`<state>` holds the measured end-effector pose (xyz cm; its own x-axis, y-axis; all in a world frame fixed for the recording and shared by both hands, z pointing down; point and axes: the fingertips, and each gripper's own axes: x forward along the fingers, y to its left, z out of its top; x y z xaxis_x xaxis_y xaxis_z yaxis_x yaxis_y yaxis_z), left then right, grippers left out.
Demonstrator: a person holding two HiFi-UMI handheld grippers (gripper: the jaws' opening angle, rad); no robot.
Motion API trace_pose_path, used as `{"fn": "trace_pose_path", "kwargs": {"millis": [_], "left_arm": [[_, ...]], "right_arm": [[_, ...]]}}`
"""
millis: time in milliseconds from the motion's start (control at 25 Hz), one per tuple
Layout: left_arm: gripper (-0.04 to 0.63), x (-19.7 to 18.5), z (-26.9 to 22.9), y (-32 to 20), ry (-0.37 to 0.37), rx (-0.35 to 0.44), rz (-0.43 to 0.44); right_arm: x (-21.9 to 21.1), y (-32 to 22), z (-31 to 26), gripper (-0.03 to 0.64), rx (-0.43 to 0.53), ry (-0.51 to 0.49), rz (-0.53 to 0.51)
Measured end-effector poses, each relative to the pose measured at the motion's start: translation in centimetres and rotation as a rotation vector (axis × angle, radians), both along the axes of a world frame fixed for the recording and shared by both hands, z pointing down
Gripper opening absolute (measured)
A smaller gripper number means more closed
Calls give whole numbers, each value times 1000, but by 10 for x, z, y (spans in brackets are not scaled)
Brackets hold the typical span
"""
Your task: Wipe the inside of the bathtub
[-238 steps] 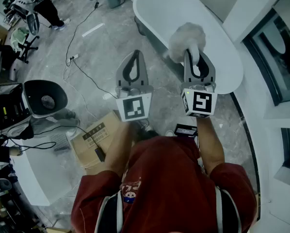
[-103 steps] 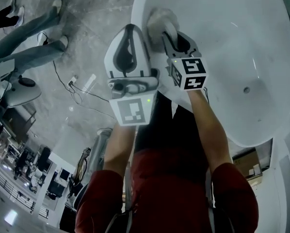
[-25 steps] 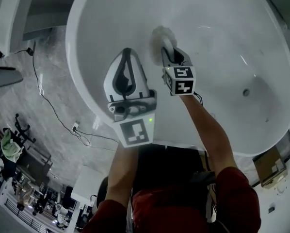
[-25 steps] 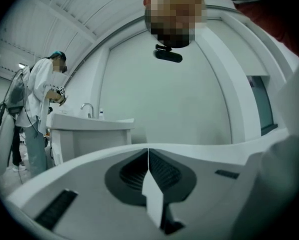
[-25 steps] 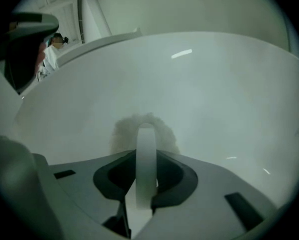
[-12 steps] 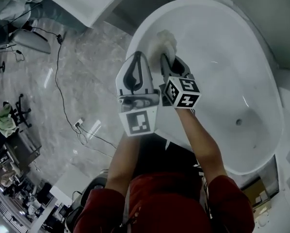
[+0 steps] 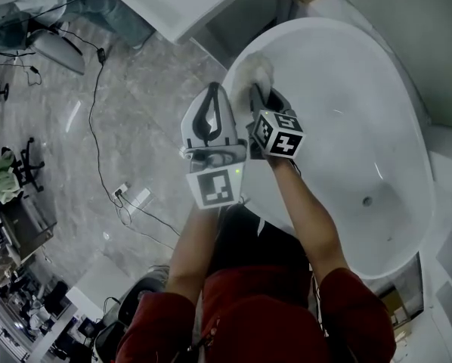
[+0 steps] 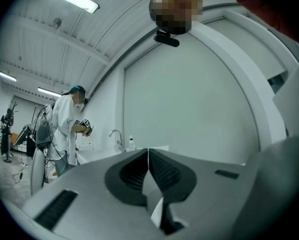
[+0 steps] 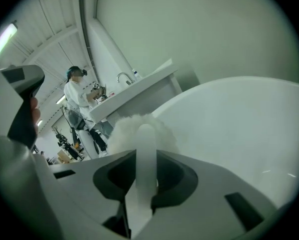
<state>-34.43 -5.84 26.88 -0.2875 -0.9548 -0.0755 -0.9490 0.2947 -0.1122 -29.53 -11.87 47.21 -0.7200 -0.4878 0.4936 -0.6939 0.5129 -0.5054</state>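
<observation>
The white bathtub [image 7: 362, 112] has a drain [image 7: 367, 200] low in its basin. A fluffy white duster [image 7: 255, 70] sits at the bathtub's inner wall near the rim, its handle pinched by the right gripper [image 7: 258, 93]. The left gripper [image 7: 213, 91] hovers over the bathtub's rim, its jaws pressed together on nothing.

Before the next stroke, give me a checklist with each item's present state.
1. Right gripper shut on the fluffy duster by its handle: ok.
2. Duster head touching the bathtub wall: cannot tell; it sits by the rim at the end away from the drain.
3. Left gripper shut, empty, held beside the right one: ok.
4. Drain in view and uncovered: ok.
</observation>
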Motion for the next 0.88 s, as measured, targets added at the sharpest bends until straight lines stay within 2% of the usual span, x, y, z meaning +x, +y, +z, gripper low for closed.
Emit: {"fn": "trace_pose_path", "kwargs": {"millis": [320,880], "left_arm": [[17,-3,19,-4,24,-25,10],[17,44,87,-41,46,-85,100]], "right_arm": [[5,-11,17,94,-7,6,22],[46,-41,113,94,-66,42,113]]}}
